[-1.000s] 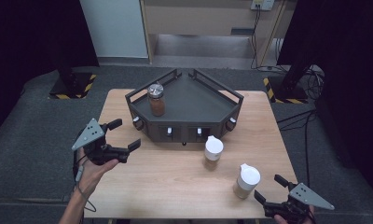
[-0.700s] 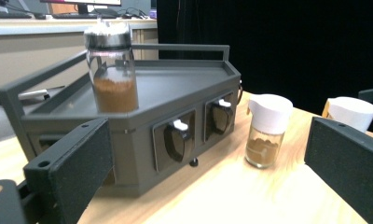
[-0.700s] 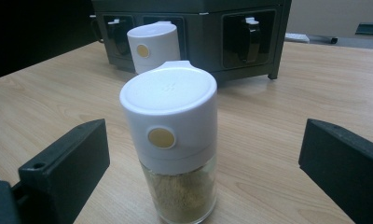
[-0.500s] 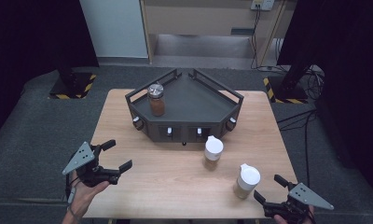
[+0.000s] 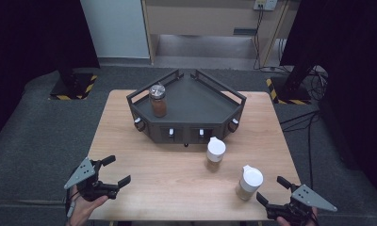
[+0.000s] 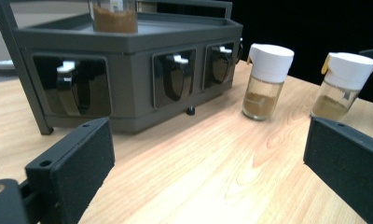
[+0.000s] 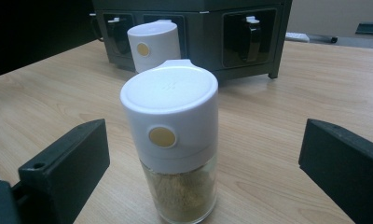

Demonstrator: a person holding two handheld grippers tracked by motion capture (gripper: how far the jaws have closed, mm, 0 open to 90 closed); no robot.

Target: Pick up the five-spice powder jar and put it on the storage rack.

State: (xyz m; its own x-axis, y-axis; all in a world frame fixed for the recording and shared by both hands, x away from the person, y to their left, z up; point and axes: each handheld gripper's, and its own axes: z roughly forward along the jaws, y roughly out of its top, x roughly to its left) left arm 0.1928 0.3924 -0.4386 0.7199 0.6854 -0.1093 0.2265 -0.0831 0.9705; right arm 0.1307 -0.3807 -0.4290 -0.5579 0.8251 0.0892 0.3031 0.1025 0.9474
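The right hand-held gripper (image 7: 203, 163), jaws wide, faces the white-capped glass spice jar (image 7: 173, 149) at frame centre: light, rigid, slippery, breakable, likely best gripped around the cap.

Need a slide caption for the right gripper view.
Open right gripper faces a white-capped glass spice jar on the wooden table.

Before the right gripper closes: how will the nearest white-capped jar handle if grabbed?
The jar looks tall on a narrow base, so a nudge probably tips it. Its glass body is likely slippery and breakable. Under half full, so probably light. The right gripper stands open beside it.
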